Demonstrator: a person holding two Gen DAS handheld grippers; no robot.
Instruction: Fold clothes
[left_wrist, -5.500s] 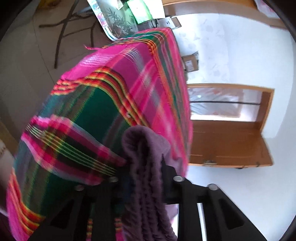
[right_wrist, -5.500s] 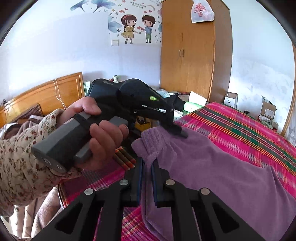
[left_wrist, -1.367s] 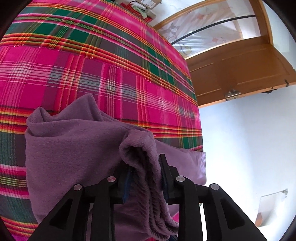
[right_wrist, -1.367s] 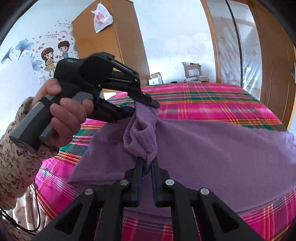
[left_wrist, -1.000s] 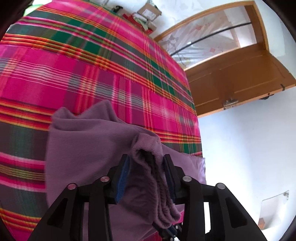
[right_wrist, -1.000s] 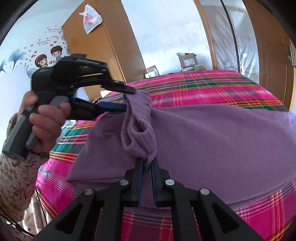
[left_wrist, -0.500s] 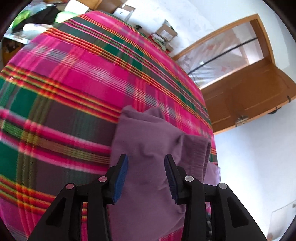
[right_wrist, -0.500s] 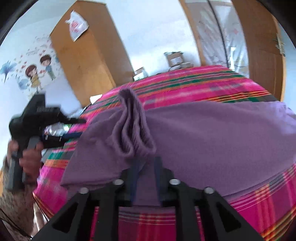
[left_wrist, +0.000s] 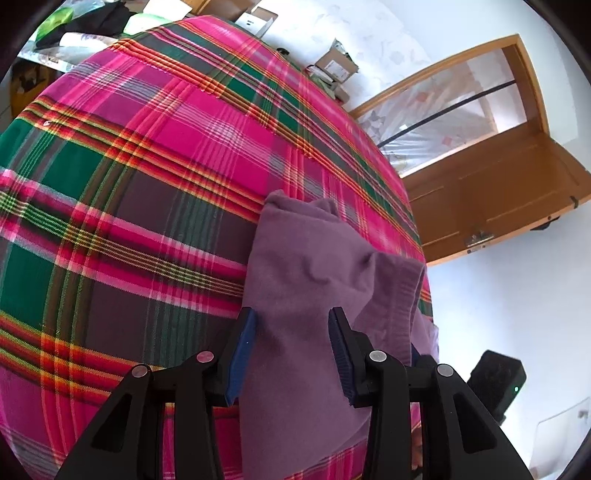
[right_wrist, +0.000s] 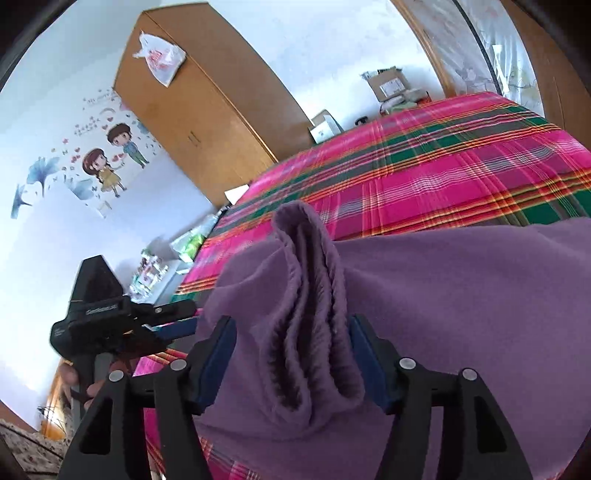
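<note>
Lying unlabelled, purple garment (left_wrist: 295, 280) on plaid bedspread (left_wrist: 147, 166)

Purple garment (left_wrist: 306, 280) was soft matt fleece with a ribbed knit hem, lying on a woven plaid bedcover (left_wrist: 140, 155). Wardrobe (right_wrist: 207, 110) and door (left_wrist: 491, 199) were smooth, slightly glossy wood; a thin plastic bag (right_wrist: 160, 59) looked crinkly.

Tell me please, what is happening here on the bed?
A person is folding a purple garment on a bed with a plaid cover, with a hand-held gripper in each hand. The left hand-held gripper is open over the cloth. The right hand-held gripper has just been opening; the bunched ribbed edge stands between its jaws, no longer pinched. The garment lies doubled over.
</note>
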